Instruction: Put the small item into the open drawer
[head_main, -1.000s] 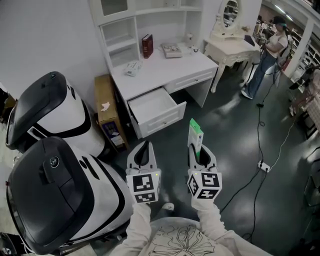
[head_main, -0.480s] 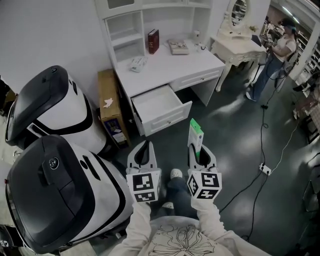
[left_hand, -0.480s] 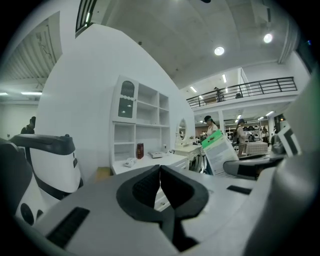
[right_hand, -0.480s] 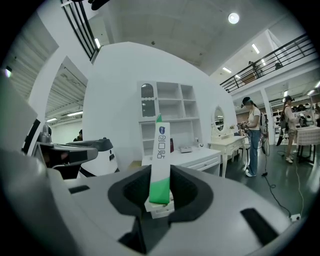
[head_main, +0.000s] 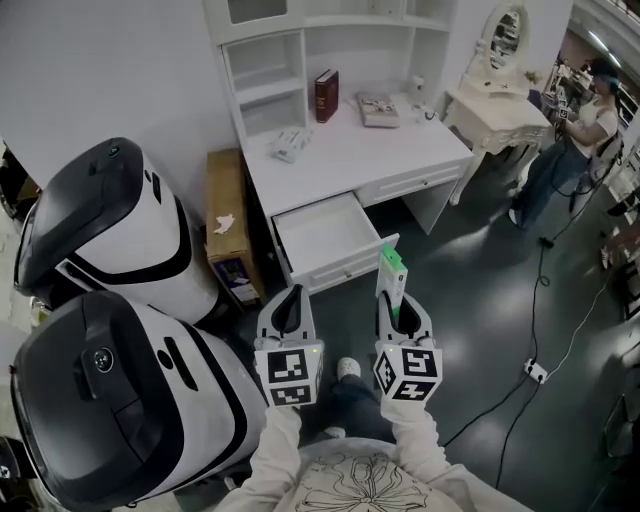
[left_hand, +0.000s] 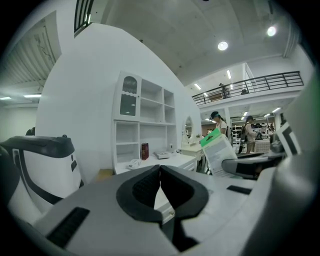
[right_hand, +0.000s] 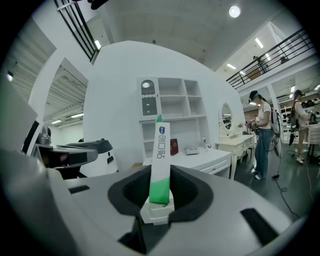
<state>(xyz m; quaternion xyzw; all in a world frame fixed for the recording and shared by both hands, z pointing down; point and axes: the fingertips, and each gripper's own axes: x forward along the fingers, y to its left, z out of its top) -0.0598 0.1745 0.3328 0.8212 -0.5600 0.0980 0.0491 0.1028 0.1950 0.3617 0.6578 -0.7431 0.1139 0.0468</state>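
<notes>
A flat green-and-white tube (head_main: 390, 272) stands upright between the jaws of my right gripper (head_main: 397, 303), which is shut on its lower end. In the right gripper view the tube (right_hand: 161, 155) rises in front of the white desk (right_hand: 202, 159). My left gripper (head_main: 290, 306) is beside it, level with it, shut and empty; its tips meet in the left gripper view (left_hand: 160, 168). The open drawer (head_main: 322, 233) juts from the white desk (head_main: 350, 150) just ahead of both grippers, and its inside looks bare. The tube's top overlaps the drawer's front right corner in the head view.
Two big white-and-black rounded machines (head_main: 105, 225) (head_main: 120, 400) fill the left side. A cardboard box (head_main: 228, 215) stands by the desk. A red book (head_main: 325, 95) and small items lie on the desk. A vanity table (head_main: 495, 100), a person (head_main: 575, 135) and floor cables (head_main: 530, 370) are at right.
Both grippers have moved forward toward the desk, so the open drawer now lies much nearer their tips. The tube stays gripped as before. A shoe has come into view below.
</notes>
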